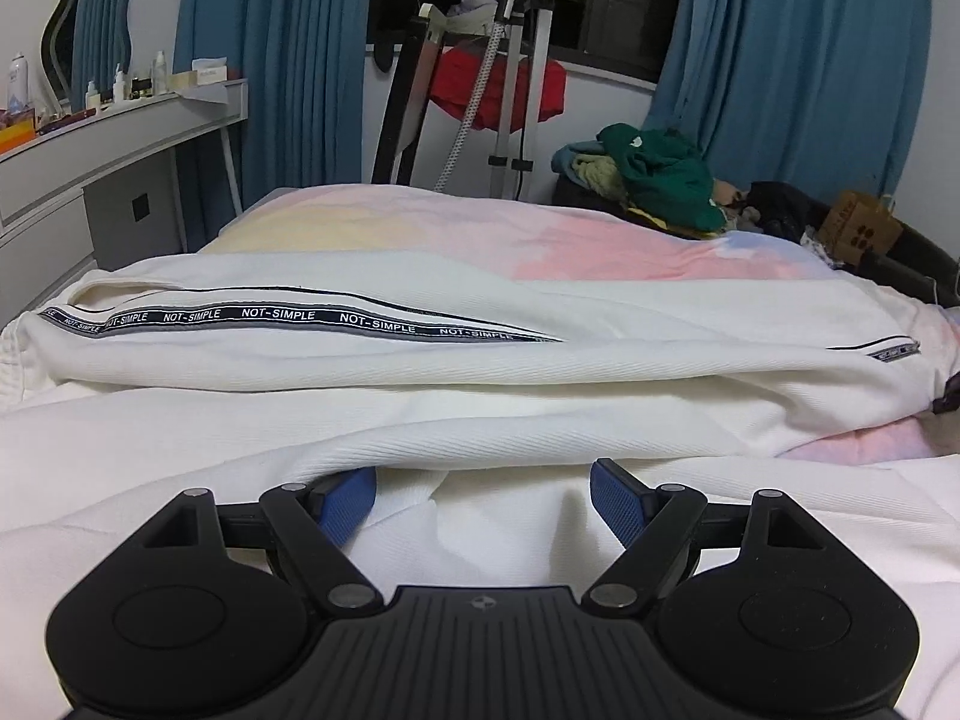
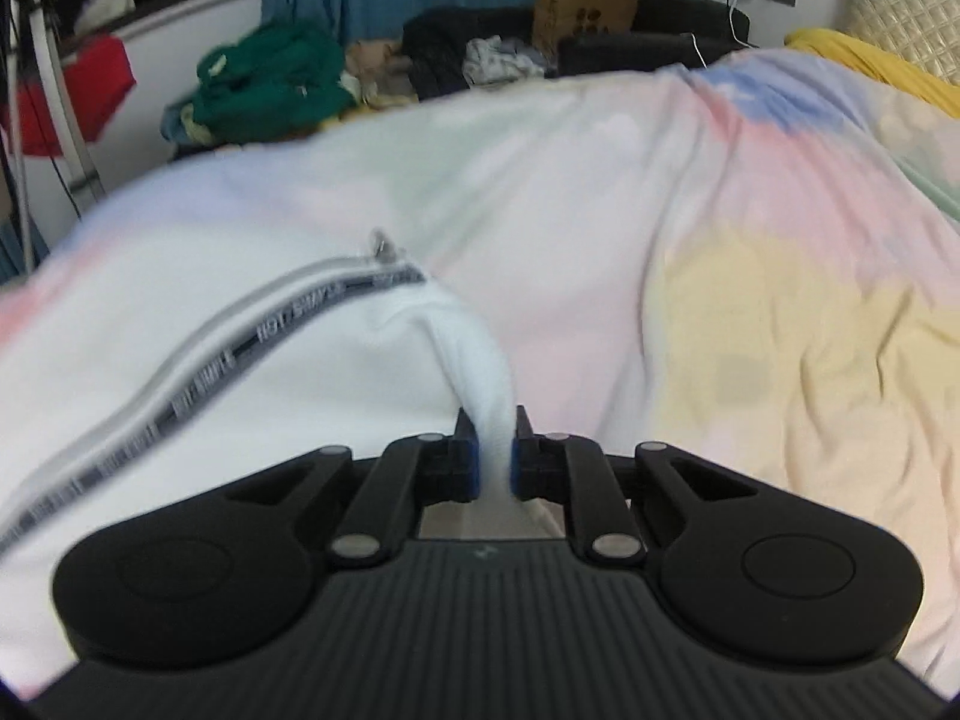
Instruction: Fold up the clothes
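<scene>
Right wrist view is showing the right gripper (image 2: 495,450) pinching the white garment (image 2: 252,420) at lower centre, readying a fold. Left gripper (image 1: 483,495) is hovering wide apart over cloth, gripping nothing.

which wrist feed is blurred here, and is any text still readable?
Left wrist view: sharp, the lettering on the white garment's black stripe reads clearly; fisheye bends the curtains. Right wrist view: motion-smeared, stripe lettering illegible, bedspread soft; the right gripper itself stays crisp, pinching white cloth.
</scene>
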{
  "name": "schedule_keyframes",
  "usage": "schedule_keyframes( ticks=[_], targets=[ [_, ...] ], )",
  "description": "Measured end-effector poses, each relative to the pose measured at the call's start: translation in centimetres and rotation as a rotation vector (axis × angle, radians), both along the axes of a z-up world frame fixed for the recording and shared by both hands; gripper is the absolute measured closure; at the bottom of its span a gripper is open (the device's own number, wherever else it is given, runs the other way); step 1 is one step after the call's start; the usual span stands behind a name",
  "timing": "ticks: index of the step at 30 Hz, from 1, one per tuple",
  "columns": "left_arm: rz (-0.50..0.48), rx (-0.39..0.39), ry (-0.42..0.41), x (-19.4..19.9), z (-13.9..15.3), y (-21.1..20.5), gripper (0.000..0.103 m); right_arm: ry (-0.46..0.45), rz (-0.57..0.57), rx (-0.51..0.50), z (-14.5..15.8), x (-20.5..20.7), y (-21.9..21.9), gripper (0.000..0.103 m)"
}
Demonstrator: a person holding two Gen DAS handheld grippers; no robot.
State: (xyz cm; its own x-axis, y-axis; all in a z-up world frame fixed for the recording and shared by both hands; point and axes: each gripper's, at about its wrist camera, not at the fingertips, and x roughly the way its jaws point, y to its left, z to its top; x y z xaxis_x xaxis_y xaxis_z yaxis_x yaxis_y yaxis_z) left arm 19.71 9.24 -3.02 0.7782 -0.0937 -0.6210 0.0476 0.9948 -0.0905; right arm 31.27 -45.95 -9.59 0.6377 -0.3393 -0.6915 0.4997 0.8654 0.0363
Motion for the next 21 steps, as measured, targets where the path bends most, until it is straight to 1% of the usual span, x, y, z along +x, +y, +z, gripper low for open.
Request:
schedule_keyframes(
  ticks=[2, 3, 4, 5, 7, 9, 10, 11, 12, 14, 16, 19, 21],
  targets=[
    [-0.003, 0.001, -0.001, -0.2, 0.2, 0.1, 0.022, -0.026, -0.018, 0.004, 0.0, -0.6, 0.3, 0.087],
    [-0.005, 0.002, -0.002, -0.3, 0.3, 0.0, 0.022, -0.050, -0.039, 0.023, 0.3, -1.2, 0.2, 0.087],
    [-0.007, 0.003, -0.003, -0.4, 0.3, 0.0, 0.022, -0.081, -0.062, 0.054, 0.7, -2.0, 0.0, 0.085],
    [-0.009, 0.010, -0.004, -0.5, 0.3, -0.1, 0.022, -0.114, -0.088, 0.091, 1.1, -2.8, -0.2, 0.080],
    [-0.016, 0.053, 0.006, -0.5, 0.0, -0.5, 0.022, -0.191, -0.145, 0.181, 1.7, -4.9, -0.6, 0.073],
    [-0.023, 0.105, 0.011, -0.7, -0.5, -1.2, 0.022, -0.276, -0.196, 0.271, 2.1, -7.5, -0.7, 0.055],
    [-0.025, 0.122, 0.009, -0.8, -0.7, -1.4, 0.022, -0.309, -0.206, 0.308, 2.2, -8.5, -0.6, 0.050],
    [-0.026, 0.137, 0.006, -0.9, -0.8, -1.7, 0.022, -0.329, -0.211, 0.349, 2.2, -9.2, -0.5, 0.042],
    [-0.027, 0.151, 0.003, -1.0, -1.0, -1.9, 0.022, -0.344, -0.213, 0.394, 2.3, -9.8, -0.4, 0.038],
    [-0.027, 0.175, -0.006, -1.0, -1.4, -2.4, 0.022, -0.340, -0.197, 0.517, 2.2, -10.2, -0.2, 0.037],
    [-0.012, 0.197, -0.015, -0.9, -1.9, -2.7, 0.024, -0.341, -0.153, 0.668, 1.5, -9.5, -0.2, 0.037],
    [0.023, 0.194, -0.021, -0.5, -2.5, -2.5, 0.027, -0.357, -0.131, 0.797, 0.0, -8.0, 0.5, 0.038],
    [0.040, 0.188, -0.020, -0.1, -2.8, -2.4, 0.029, -0.347, -0.164, 0.818, -1.2, -6.7, 0.7, 0.038]
  ],
)
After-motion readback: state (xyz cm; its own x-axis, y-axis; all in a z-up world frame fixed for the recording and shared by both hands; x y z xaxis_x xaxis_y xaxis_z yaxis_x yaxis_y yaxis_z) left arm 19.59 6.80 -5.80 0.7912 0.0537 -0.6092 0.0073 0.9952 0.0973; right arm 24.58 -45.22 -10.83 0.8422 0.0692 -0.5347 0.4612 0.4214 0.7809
